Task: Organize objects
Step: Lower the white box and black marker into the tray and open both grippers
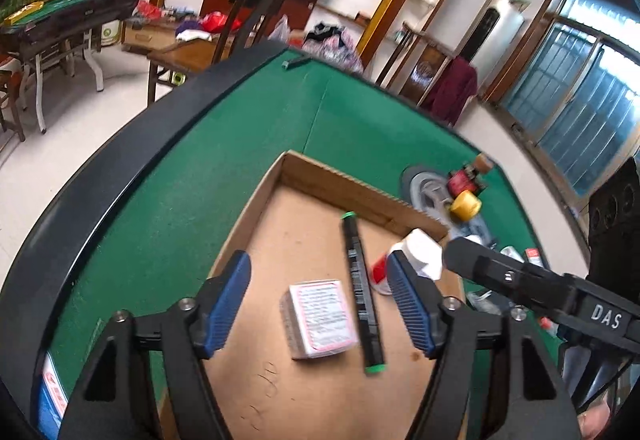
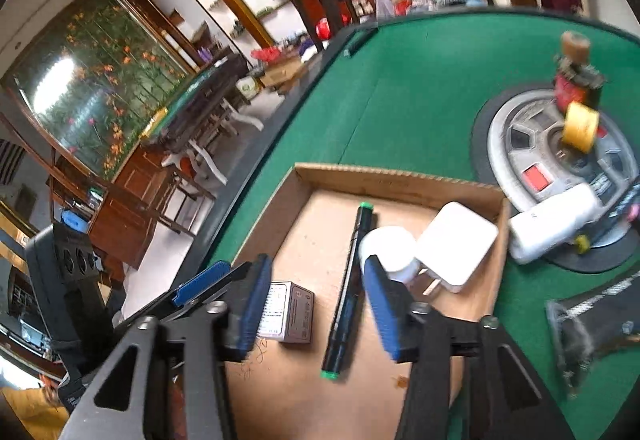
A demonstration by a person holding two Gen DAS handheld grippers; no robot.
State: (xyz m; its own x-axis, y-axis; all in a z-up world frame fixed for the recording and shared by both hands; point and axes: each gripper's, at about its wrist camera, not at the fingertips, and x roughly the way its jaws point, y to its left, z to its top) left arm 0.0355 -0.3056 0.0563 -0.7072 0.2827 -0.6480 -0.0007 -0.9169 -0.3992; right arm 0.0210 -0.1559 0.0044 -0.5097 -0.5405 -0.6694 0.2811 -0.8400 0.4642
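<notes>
**A:** Biggest first: your green felt bench (image 2: 420,88) with the black rim, and the round grey control panel (image 2: 532,160) sunk into its middle. On and around that panel you've got the leftovers: a white rectangular power brick (image 2: 552,224), a yellow roll of tape (image 2: 581,126), and a small dark bottle with a red label and brown cap (image 2: 576,76).

**B:** And the shallow brown cardboard tray (image 1: 320,176)?

**A:** Nearer to you on the felt, already part filled. A white square charger (image 2: 458,242) lies by the far right corner, a white round lid or jar (image 2: 388,246) touching it, a long black marker with green ends (image 1: 362,292) down the middle, and a small pink-and-white printed box (image 1: 320,314) just beside the marker.

**B:** So where are you in the job?

**A:** I'd judge mid-sort, between placements. Your left tongs (image 1: 318,300) hang wide over the tray floor, nothing between them. Your right tongs (image 2: 316,304) are spread too, empty, above the marker.

**B:** Next move?

**A:** Probably swing the right tongs out past the tray wall to that power brick. It's the closest stray, resting on the panel's edge just beside the tray. Come at it across the narrow side, lift it over the cardboard wall, and mind the charger already in that corner.
</notes>
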